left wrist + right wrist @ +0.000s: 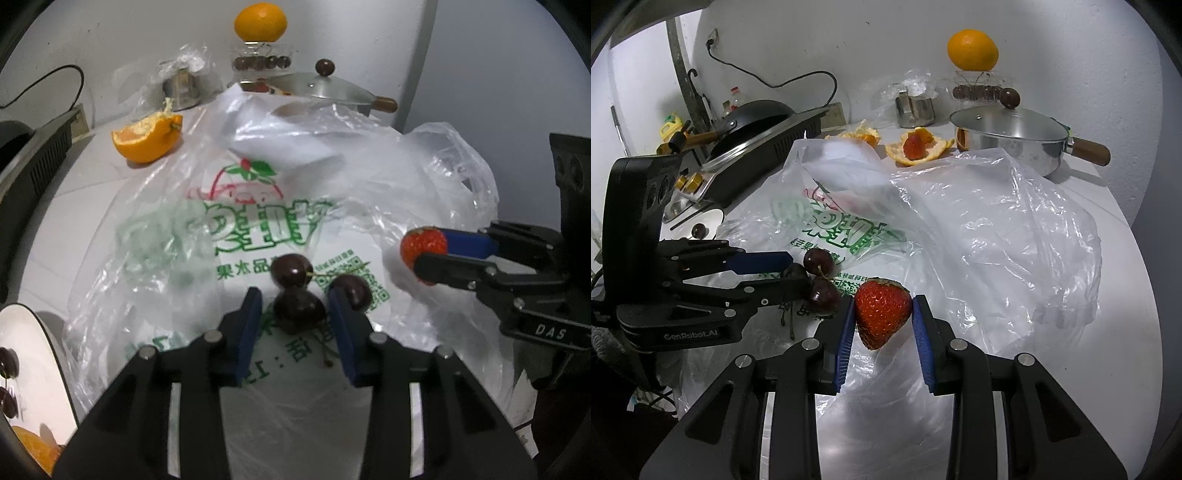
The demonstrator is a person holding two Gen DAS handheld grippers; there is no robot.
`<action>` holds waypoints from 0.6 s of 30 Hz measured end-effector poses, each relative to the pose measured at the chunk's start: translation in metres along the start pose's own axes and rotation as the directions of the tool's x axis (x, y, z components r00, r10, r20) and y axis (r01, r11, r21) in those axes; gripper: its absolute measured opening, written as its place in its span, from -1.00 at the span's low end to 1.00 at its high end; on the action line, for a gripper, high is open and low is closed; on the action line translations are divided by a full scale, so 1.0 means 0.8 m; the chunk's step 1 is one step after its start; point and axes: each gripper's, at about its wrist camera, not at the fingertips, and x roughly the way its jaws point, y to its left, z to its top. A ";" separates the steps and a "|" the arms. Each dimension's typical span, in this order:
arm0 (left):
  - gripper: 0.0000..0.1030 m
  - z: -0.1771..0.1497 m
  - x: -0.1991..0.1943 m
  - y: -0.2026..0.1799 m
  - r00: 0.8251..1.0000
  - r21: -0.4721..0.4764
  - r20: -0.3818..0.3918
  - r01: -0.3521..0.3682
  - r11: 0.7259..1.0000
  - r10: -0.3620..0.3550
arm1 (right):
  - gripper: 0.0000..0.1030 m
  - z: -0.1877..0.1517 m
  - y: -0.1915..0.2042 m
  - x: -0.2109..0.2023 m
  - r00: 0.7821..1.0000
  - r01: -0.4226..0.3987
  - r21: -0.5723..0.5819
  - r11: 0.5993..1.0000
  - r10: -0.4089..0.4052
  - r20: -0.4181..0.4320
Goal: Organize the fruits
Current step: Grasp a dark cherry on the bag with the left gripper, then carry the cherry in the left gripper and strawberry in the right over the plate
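Note:
My right gripper (882, 314) is shut on a red strawberry (882, 312), held above a crumpled plastic bag (979, 229); it also shows in the left wrist view (424, 254). My left gripper (295, 306) is open around a dark cherry (299, 310) lying on the bag (258, 229). Its pads do not touch it. Two more cherries lie close by, one just beyond (291, 271) and one right (351, 291). In the right wrist view the left gripper (790, 271) sits among these cherries (819, 260).
A whole orange (972, 50) sits on a clear stand at the back wall. A lidded steel pan (1008, 136) stands back right. Orange peel holding a strawberry (914, 146) lies behind the bag. A stove with a wok (753, 118) is left. A plate (33, 369) holds cherries at left.

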 end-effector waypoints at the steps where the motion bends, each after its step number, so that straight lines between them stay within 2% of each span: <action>1: -0.41 0.000 0.001 0.001 1.000 -0.001 -0.002 0.012 1.000 -0.012 | -0.36 0.000 0.000 0.001 1.000 0.001 -0.001 1.000 -0.001 -0.001; 18: -0.42 -0.001 -0.034 -0.003 0.998 0.010 0.054 0.021 1.000 -0.022 | -0.36 0.006 0.019 -0.004 1.000 0.010 -0.025 1.000 -0.010 0.008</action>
